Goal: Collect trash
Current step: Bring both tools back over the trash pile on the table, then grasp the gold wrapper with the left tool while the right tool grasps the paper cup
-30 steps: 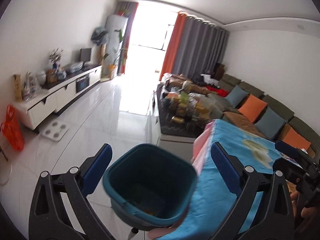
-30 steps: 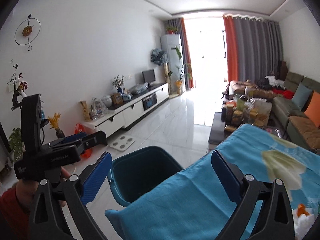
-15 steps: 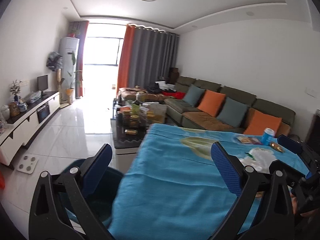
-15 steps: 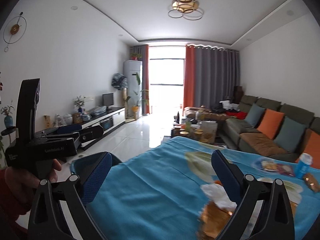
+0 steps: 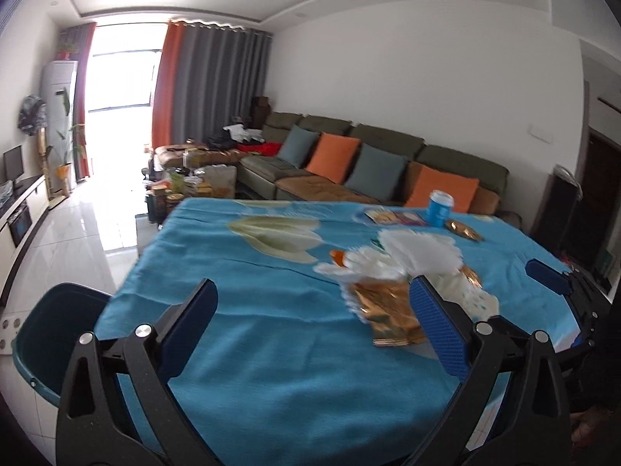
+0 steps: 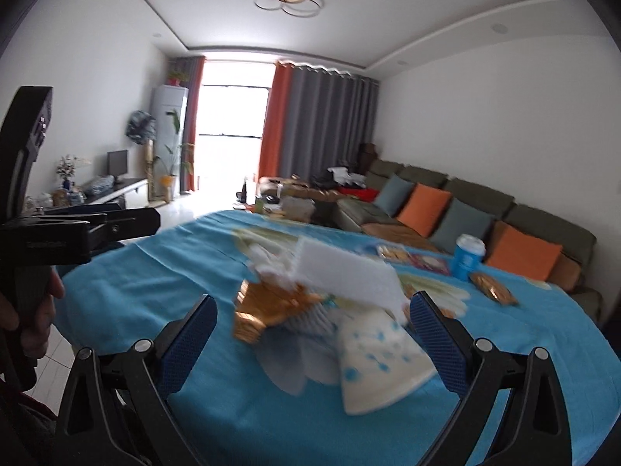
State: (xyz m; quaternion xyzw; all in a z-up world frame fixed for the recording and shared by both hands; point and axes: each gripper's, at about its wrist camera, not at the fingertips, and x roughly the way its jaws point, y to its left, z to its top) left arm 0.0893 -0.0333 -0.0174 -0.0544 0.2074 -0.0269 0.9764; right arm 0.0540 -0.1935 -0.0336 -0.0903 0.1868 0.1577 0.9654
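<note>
A pile of trash lies on the blue tablecloth (image 5: 271,310): white tissues (image 5: 415,252), a gold foil wrapper (image 5: 388,306) and a white paper cup with blue dots (image 6: 380,361) on its side. My left gripper (image 5: 314,330) is open and empty above the near table edge, left of the pile. My right gripper (image 6: 310,341) is open, with the gold wrapper (image 6: 271,306) and cup just ahead between its fingers, not gripped. A dark teal bin (image 5: 50,334) stands on the floor at the table's left.
A blue can (image 5: 438,207), a flat snack packet (image 5: 392,217) and another gold wrapper (image 5: 462,231) lie at the table's far side. A green sofa (image 5: 349,171) with orange and grey cushions runs along the right wall. A cluttered coffee table (image 5: 186,190) stands beyond.
Both views swung right, from the teal bin over to the tabletop. The trash pile is now close in front of both open grippers.
</note>
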